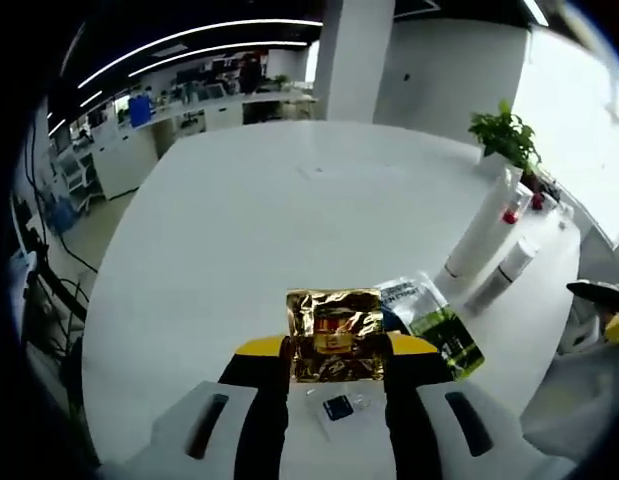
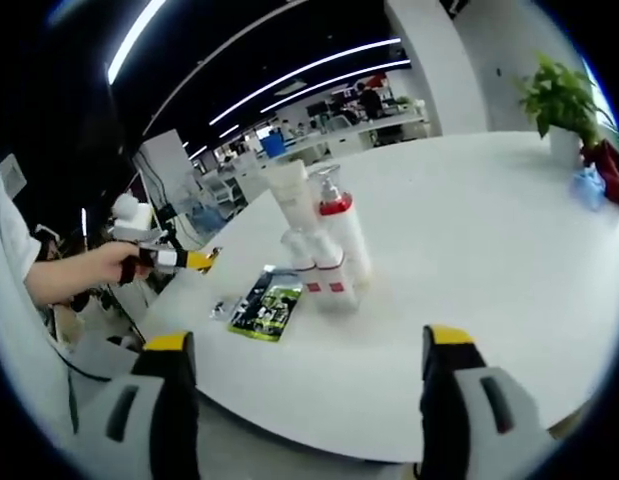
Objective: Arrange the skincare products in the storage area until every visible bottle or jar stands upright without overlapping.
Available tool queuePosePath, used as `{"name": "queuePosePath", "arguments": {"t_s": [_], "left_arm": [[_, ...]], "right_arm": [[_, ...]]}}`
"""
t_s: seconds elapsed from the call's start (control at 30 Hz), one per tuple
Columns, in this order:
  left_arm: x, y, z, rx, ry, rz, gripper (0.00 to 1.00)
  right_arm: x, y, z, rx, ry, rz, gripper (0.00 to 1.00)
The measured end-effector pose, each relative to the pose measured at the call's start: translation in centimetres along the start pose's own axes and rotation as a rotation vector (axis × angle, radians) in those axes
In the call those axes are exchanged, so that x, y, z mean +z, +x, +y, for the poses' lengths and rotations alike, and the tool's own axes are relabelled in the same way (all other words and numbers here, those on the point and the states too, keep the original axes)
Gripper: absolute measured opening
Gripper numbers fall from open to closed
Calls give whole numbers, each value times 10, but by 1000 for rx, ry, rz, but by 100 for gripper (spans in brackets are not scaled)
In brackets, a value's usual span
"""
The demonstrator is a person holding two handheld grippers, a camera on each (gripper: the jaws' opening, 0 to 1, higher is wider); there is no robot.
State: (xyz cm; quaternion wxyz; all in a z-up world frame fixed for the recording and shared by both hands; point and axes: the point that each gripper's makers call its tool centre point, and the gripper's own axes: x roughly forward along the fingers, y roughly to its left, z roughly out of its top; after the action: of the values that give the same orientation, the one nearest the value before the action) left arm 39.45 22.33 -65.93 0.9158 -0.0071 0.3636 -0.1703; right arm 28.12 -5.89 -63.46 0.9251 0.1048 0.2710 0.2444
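While the left gripper (image 1: 336, 352) pinches a gold foil sachet (image 1: 335, 334) that hides its jaw tips, a green sachet (image 1: 436, 327) lies partly behind it; rightward, white bottles (image 1: 486, 232) stand clustered. Right gripper (image 2: 307, 355) gapes wide before them.

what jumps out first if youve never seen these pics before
In the left gripper view, a shiny gold foil sachet sits clamped between the left gripper jaws over the white table. In the right gripper view, a cluster of upright white bottles stands beside a flat green sachet.
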Motion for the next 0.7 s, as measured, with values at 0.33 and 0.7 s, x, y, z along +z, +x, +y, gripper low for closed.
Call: {"name": "queuePosePath", "arguments": {"t_s": [0.33, 0.7], "left_arm": [[-3, -18, -25, -6, 58, -40, 34], [-11, -35, -49, -25, 79, -62, 34]], "right_arm": [[1, 0, 4, 22, -14, -2, 93], [3, 3, 19, 57, -55, 11, 93]]}}
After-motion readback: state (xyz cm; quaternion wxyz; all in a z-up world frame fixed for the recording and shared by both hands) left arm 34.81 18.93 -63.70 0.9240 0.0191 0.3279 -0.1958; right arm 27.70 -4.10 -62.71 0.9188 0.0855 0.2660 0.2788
